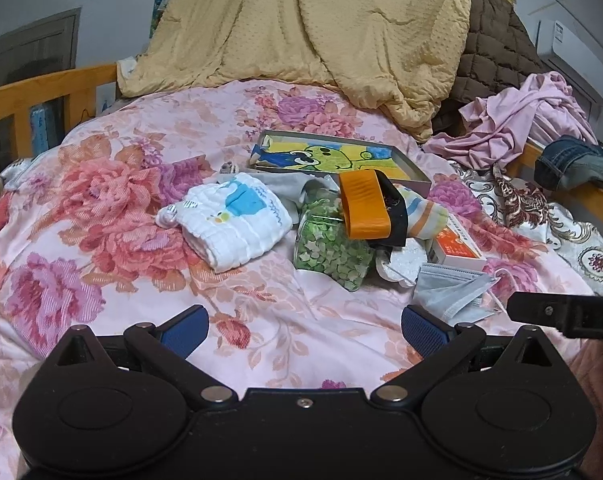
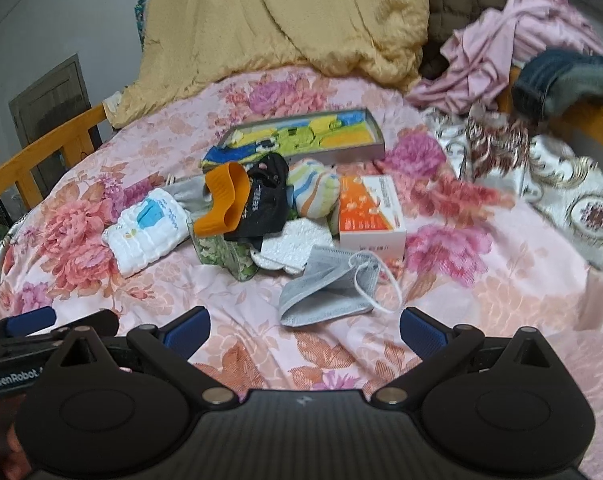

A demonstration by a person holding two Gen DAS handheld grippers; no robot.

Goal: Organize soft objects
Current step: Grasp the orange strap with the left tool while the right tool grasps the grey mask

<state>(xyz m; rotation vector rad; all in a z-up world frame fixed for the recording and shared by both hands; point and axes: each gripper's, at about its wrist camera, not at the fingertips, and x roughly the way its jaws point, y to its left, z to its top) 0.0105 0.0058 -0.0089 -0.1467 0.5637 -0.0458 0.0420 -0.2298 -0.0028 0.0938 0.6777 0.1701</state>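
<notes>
- The left gripper [image 1: 304, 330] hovers low over the floral bedspread [image 1: 113, 208], its jaws spread wide with nothing between the blue pads [image 1: 425, 330].
- The right gripper [image 2: 304, 330] hangs the same way over the bed, jaws wide apart and empty; its body pokes into the left wrist view at the right edge.
- Nearest the right gripper lies a grey face mask [image 2: 329, 288], crumpled, its white ear loop trailing to the right.
- Just behind the mask sits a white foam piece [image 2: 291, 246] and an orange-and-white carton [image 2: 371, 216].
- A clear bag of green bits [image 1: 329, 240] rests in the middle of the heap, touching the foam piece.
- On top of the bag leans an orange ribbed piece [image 1: 363, 204] with a black cloth [image 2: 267, 196] against it.
- A striped sock [image 2: 315, 188] is balled between the black cloth and the carton.
- To the left of the bag lies a folded white cloth [image 1: 237, 224] with a blue print, touching a grey cloth [image 2: 185, 196] behind it.
- Behind the heap lies a flat box with a cartoon picture [image 1: 333, 158].
- Farther back a yellow quilt [image 1: 301, 28] is piled up, with a pink garment [image 1: 517, 120] and jeans [image 1: 573, 162] on the right by the wooden bed rail [image 1: 49, 88].
</notes>
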